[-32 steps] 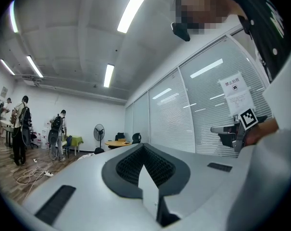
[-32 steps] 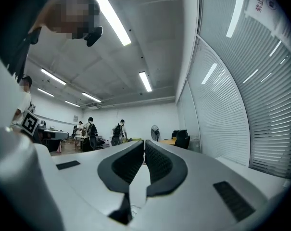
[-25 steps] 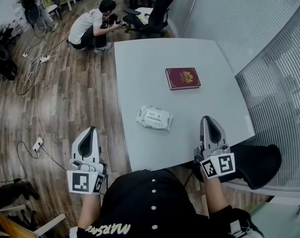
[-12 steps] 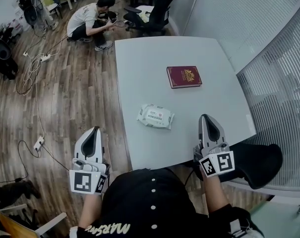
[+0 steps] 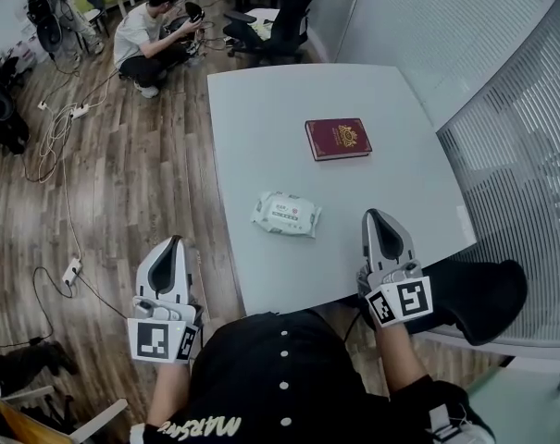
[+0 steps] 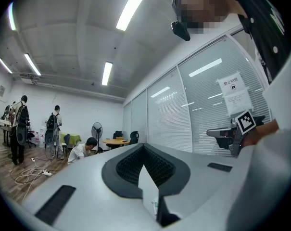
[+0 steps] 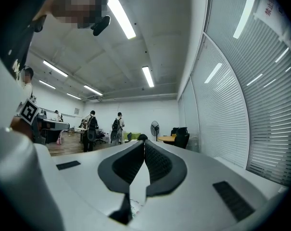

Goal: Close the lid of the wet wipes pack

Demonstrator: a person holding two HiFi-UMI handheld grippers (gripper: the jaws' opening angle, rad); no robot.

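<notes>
The white wet wipes pack (image 5: 287,215) lies flat on the grey table (image 5: 261,128), near its front edge; its lid is too small to make out. My left gripper (image 5: 173,242) hangs left of the table over the wooden floor, jaws shut and empty, with the tips meeting in the left gripper view (image 6: 143,146). My right gripper (image 5: 373,214) hovers over the table's near right corner, to the right of the pack and apart from it. Its jaws are also shut on nothing, as the right gripper view (image 7: 143,139) shows.
A dark red book (image 5: 338,139) lies further back on the table. A person (image 5: 148,33) crouches on the floor beyond the table's far left corner, by a black office chair (image 5: 280,17). Cables (image 5: 56,141) trail on the floor at left. Glass walls with blinds (image 5: 520,146) stand right.
Both grippers stay shut and hardly move. The crouching person at the far end has shifted to the left.
</notes>
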